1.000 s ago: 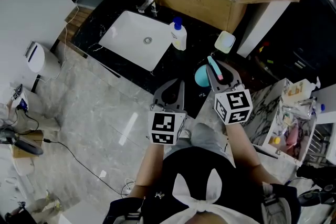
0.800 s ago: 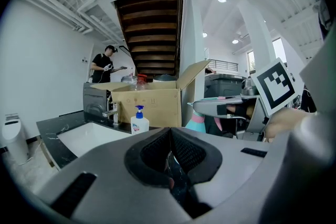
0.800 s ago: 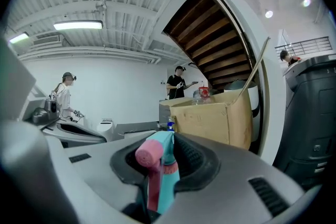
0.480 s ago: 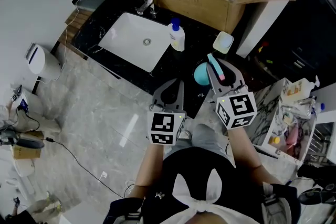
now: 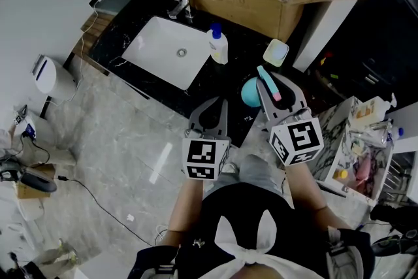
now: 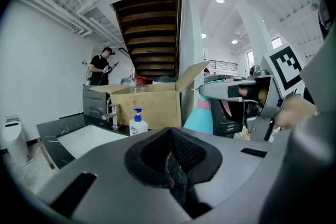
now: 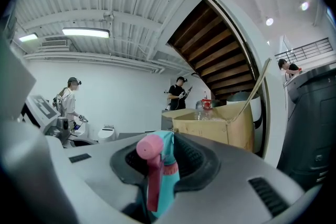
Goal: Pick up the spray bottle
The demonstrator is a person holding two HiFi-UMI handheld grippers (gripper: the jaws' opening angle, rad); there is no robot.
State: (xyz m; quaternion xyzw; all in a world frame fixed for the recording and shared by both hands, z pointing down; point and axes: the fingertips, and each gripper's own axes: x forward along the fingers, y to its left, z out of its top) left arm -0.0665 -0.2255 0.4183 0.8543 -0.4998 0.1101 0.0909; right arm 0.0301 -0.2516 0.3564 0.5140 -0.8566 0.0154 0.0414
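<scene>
R gripper [image 5: 274,89] is clamped narrow on the spray bottle [image 7: 168,162] at its neck. Vs. prior frames I see both sitting higher over the black counter [image 5: 222,78], so I judge pick-up effectively achieved. L gripper [image 6: 169,136]: closed, empty, no movement.

The spray bottle [image 7: 168,181] is teal with a pink trigger and nozzle. The counter [image 5: 225,85] is black marble veined in white, its sink [image 5: 157,49] plain white, and the soap bottle [image 5: 220,50] white with a blue pump. The cardboard box [image 5: 255,0] is brown.
</scene>
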